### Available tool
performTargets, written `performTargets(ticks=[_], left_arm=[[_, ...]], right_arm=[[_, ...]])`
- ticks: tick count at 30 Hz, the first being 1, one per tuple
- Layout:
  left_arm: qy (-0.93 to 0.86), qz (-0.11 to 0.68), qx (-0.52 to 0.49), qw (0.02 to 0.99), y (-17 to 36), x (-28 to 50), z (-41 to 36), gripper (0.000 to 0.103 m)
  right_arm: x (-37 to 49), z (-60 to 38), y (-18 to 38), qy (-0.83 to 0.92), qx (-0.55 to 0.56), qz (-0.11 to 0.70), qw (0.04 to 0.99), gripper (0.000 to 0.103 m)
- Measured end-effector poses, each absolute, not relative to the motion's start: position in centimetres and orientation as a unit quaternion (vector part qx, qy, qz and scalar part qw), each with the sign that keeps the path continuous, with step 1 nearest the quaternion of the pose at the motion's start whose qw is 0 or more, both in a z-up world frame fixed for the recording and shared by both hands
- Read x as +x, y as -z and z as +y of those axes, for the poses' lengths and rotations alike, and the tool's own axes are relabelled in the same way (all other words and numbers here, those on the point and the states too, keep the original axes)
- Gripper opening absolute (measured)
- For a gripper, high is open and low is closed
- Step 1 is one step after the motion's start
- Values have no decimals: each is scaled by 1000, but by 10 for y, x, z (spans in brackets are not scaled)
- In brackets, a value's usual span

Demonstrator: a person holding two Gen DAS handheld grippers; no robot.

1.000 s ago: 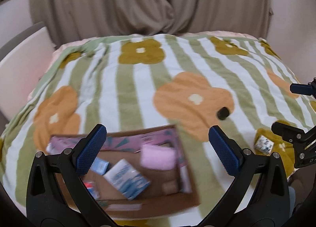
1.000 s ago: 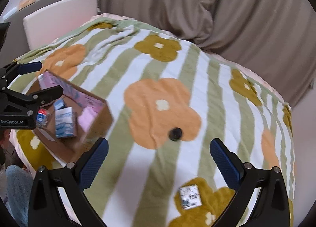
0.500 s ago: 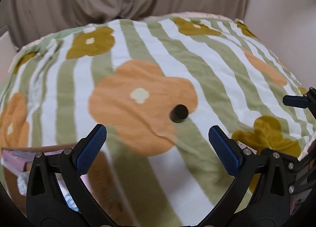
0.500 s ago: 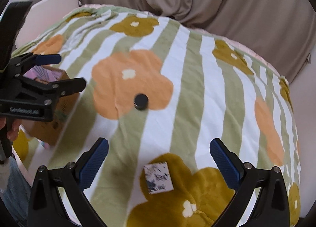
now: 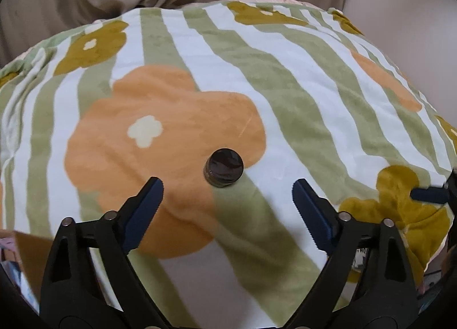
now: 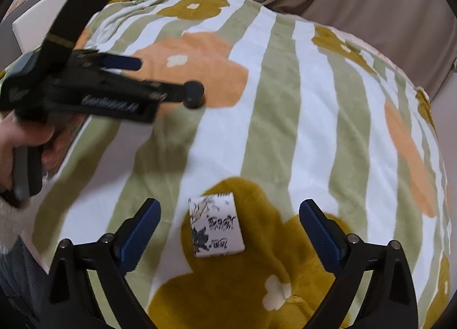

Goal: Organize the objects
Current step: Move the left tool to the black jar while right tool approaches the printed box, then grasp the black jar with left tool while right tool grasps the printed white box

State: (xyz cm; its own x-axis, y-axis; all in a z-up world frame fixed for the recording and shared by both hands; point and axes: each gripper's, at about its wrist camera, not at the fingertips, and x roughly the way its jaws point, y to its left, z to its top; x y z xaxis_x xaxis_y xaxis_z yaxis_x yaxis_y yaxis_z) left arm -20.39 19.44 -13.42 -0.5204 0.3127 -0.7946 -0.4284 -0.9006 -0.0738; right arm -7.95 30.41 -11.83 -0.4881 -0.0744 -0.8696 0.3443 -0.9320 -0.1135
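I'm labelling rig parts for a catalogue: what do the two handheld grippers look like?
Both the left gripper and right gripper are black plastic frames with silver rivets and two fingers tipped with ribbed dark-blue pads. The left's body carries blurred white lettering. A hand holds its black handle.

Left tool (image 5: 227, 203) jaws closing, nothing gripped, right tool (image 6: 230, 221) jaws closing, nothing gripped

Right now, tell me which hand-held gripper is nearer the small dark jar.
Left. The left hand-held gripper is closing just short of the jar; the right hand-held gripper is off beside it, closing around a white printed box.
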Motion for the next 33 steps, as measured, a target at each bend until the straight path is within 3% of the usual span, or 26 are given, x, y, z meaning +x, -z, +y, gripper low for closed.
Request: performTargets(ticks=[7,11,17,26,33], left_arm=[[-867,72,-444,217,151,-218,203,77],[-865,67,-447,216,159,-226,204,72],[-862,73,-453,214,170,-235,208,56],[-861,90,-454,212,183,-240,213,35],[-861,85,-453,214,183,-241,212,34]], right_arm=[[-76,304,146,837,508,153,132,85],[-76,304,157,837,506,162,129,73],[-77,303,165,835,509,161,136,59],[-81,303,176,827,518,163,142,50],[-83,303,177,827,519,158,146,45]])
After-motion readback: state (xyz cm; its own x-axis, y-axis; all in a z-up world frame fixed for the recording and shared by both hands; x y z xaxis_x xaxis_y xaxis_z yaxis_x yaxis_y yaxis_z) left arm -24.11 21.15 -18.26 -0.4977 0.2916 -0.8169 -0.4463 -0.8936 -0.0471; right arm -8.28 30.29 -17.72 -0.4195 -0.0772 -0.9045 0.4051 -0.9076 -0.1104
